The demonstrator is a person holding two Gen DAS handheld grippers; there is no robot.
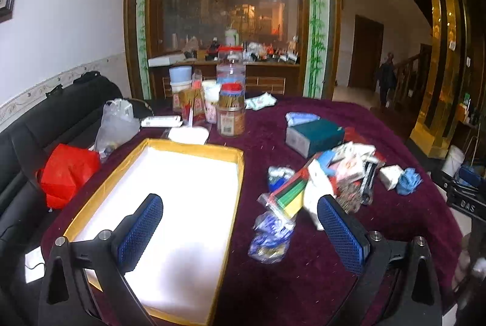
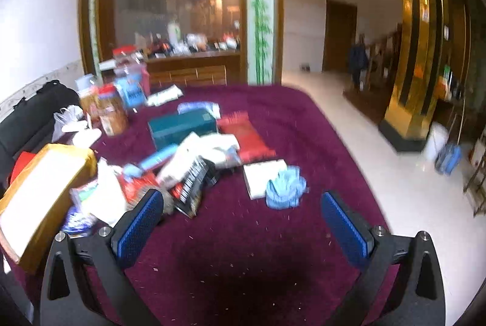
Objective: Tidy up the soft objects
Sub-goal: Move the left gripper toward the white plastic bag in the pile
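tblcloth [image 2: 273, 119] maroon | tray [image 1: 234, 174] yellow rim, white | glove [image 2: 285, 189] blue

Your table wears a maroon cloth [image 1: 303, 271]. Past your left fingers [image 1: 142, 232] lies a yellow-rimmed tray [image 1: 240, 174], white inside; between them and beyond, a blue crinkled packet [image 1: 270, 238] and a heap of small packages [image 1: 334, 174]. Ahead of your right fingers [image 2: 343, 222], a blue cloth [image 2: 285, 189] lies touching a white pad [image 2: 261, 174]. Jars [image 1: 232, 116] stand at the far edge.
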